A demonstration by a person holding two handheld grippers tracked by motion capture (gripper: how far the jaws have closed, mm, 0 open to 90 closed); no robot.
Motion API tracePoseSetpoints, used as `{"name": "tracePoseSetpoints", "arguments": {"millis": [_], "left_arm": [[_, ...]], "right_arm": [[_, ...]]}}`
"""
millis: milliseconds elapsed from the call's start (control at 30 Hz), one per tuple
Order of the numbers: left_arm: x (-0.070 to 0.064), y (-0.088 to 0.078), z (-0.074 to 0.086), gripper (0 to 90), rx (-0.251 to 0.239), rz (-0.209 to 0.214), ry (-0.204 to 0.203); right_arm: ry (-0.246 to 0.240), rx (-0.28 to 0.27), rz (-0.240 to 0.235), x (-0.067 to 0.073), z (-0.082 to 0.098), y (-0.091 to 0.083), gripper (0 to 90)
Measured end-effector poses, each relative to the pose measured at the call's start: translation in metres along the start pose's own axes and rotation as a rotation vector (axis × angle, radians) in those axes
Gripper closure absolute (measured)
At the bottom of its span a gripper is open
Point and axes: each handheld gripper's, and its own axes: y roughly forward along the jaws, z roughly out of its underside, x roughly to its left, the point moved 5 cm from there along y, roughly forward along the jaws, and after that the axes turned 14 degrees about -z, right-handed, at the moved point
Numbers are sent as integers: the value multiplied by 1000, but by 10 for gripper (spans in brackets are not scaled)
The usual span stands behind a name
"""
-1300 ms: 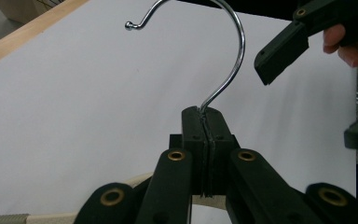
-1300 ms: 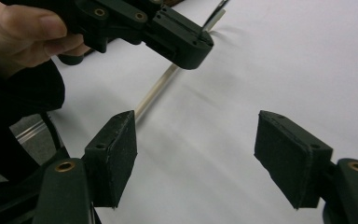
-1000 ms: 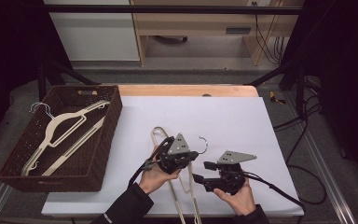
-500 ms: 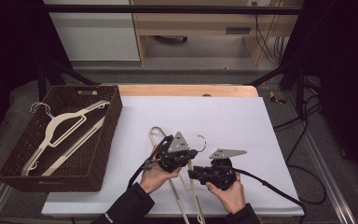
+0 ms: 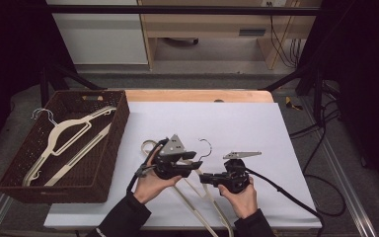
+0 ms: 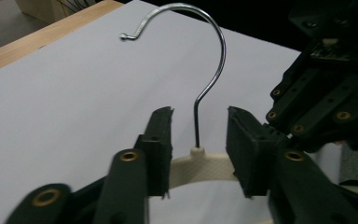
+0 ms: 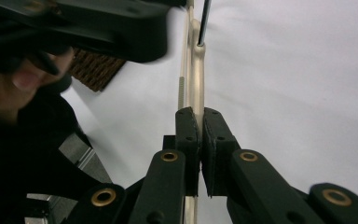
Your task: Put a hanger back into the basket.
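Note:
A cream hanger (image 5: 190, 198) with a metal hook (image 5: 206, 147) lies on the white sheet near the table's front edge. My left gripper (image 5: 196, 166) is at its neck. In the left gripper view the hook's stem (image 6: 196, 116) stands between the jaws of the left gripper (image 6: 199, 119). Those jaws have just been opening, and the pads stand clear of the neck (image 6: 200, 165). My right gripper (image 5: 206, 177) comes in from the right. In the right gripper view it (image 7: 200, 114) is shut on the thin edge of the hanger's arm (image 7: 196, 79).
A brown woven basket (image 5: 109, 148) stands at the left with two more cream hangers (image 5: 66, 136) in it. Black cables (image 5: 296, 197) trail off to the right. A wooden table edge (image 5: 197, 95) shows behind the white sheet (image 5: 237, 123).
My right gripper has moved left to the hanger and closed on its arm. My left gripper's jaws have opened off the hanger's neck.

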Motion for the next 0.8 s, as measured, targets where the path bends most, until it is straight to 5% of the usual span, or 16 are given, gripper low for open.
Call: {"name": "tracePoseSetpoints", "arguments": {"millis": [167,333,633,800], "left_arm": [[26,-34,0,291,-47,-39,-2],[44,-53,11,201,-16,-57,32],[37,-46,23,222,72,5,159],[24,-37,23,398,110,58,251]], "right_arm": [[-55,-3,-19,2,-7,-9,873],[-151,4,-21,7,-15,-24,873],[-300,74,-88,25,-21,-27,873],[-355,136,-119,35,-17,-23,873]]}}
